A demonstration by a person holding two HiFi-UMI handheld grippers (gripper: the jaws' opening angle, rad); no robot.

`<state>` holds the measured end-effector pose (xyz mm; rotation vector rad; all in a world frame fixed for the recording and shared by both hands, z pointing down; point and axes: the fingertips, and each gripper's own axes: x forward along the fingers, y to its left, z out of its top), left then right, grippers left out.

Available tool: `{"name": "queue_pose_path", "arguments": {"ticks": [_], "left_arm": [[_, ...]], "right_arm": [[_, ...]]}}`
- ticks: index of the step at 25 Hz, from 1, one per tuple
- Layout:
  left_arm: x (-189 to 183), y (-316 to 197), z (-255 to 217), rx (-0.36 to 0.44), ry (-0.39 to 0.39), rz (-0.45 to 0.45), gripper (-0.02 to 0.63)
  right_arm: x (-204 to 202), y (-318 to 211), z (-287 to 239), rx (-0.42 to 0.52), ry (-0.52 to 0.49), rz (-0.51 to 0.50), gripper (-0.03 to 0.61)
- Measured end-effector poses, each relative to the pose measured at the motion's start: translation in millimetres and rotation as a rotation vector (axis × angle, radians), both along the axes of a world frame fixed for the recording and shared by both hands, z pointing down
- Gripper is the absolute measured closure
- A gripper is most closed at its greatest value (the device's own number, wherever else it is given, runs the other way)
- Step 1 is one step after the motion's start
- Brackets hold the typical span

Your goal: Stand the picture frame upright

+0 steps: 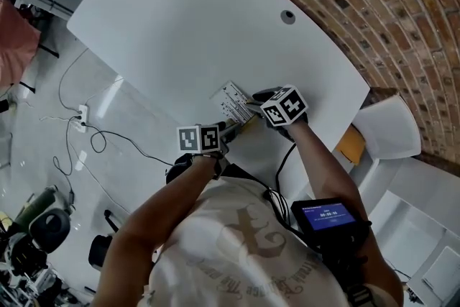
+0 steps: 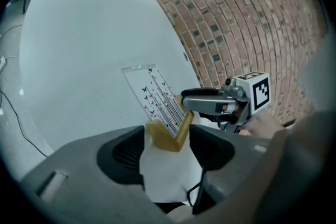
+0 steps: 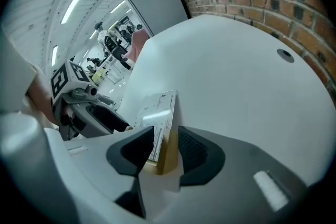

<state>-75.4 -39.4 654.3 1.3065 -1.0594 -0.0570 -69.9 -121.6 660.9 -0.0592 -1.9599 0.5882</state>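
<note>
Judging by its looks, the picture frame [image 1: 234,100] is light and stiff: a thin clear panel printed with small butterflies, set in an amber base [image 2: 168,136]. The panel is probably slick and easy to scratch or crack, so the safer hold is low down, on the base or the panel's bottom edge, where a pinch will not tip it. It sits near the front edge of the white counter [image 1: 180,25] and seems to rest on its base with the panel leaning back. The left tool [image 2: 168,155] has its jaws wide apart, the base in the gap just ahead of the pads, untouched. The right tool [image 3: 165,153] comes at it edge-on, jaws parted, panel and base between them but not clamped.
</note>
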Motion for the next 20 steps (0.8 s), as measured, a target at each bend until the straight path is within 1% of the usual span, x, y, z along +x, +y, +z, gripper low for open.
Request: {"name": "queue_pose_path", "arguments": {"ticks": [4, 8, 10, 12, 15, 20], "left_arm": [[6.2, -5.3, 6.9, -0.038, 0.037, -0.012, 0.326], [8.5, -10.1, 11.6, -0.061, 0.046, -0.014, 0.333], [7.9, -10.5, 12.3, -0.08, 0.047, -0.02, 0.335], [5.6, -8.6, 15.4, -0.108, 0.037, -0.018, 0.36], [2.2, -5.6, 21.7, -0.142, 0.02, -0.004, 0.435], [1.8, -5.8, 23.0, -0.16, 0.005, 0.01, 0.443]], "right_arm": [[2.9, 5.1, 13.6, -0.076, 0.045, 0.012, 0.408], [3.9, 7.0, 17.1, -0.14, 0.042, 0.05, 0.407], [2.8, 8.4, 16.4, -0.157, 0.038, 0.055, 0.419], [2.0, 9.5, 16.1, -0.163, 0.043, 0.058, 0.43], [2.6, 8.8, 16.6, -0.162, 0.054, 0.074, 0.433], [3.7, 9.0, 15.8, -0.126, 0.072, 0.083, 0.44]]}}
